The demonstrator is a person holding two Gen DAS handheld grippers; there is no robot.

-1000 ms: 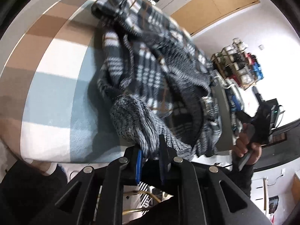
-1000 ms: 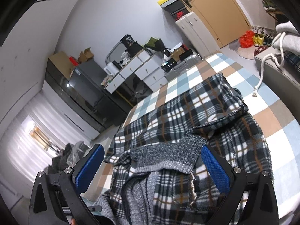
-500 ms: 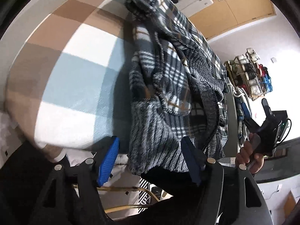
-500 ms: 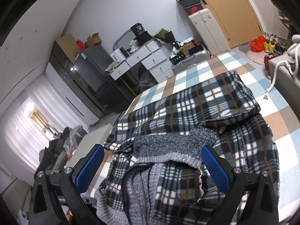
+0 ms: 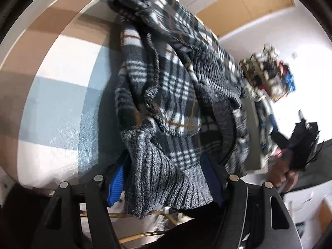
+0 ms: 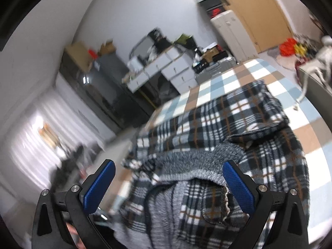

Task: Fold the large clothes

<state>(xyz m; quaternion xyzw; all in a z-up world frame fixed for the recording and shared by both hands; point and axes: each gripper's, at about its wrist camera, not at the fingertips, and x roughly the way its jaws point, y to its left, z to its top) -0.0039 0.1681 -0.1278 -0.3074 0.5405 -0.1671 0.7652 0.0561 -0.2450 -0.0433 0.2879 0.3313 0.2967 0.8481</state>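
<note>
The left gripper (image 5: 166, 178) points down at the near edge of a bed covered by a checked bedsheet (image 5: 56, 112) in brown, white and pale blue. Its jaws have just been opening, with a slight closing at the end. They now stand apart, and the grey ribbed knit hem of the plaid garment (image 5: 170, 95) hangs loosely between the two blue pads. The fabric brushes the inner faces of the pads, but the pads do not squeeze it.

The garment is a large fleece piece in black, white and tan plaid with grey knit sections. It lies bunched on the bedsheet directly ahead of the left gripper and extends away from it toward the far end of the bed. Bare bedsheet lies to the left of the gripper.

The right gripper (image 6: 170, 188) is spread wide. Both blue pads are bare and grip nothing. The plaid garment (image 6: 224, 124) lies below and ahead of this gripper, with a grey knit band (image 6: 195, 164) running across between the two pads. The bedsheet (image 6: 234, 76) shows beyond the garment and to the right.

In the left wrist view, the person's hand (image 5: 286, 176) holding the right gripper appears to the right, blurred.
</note>
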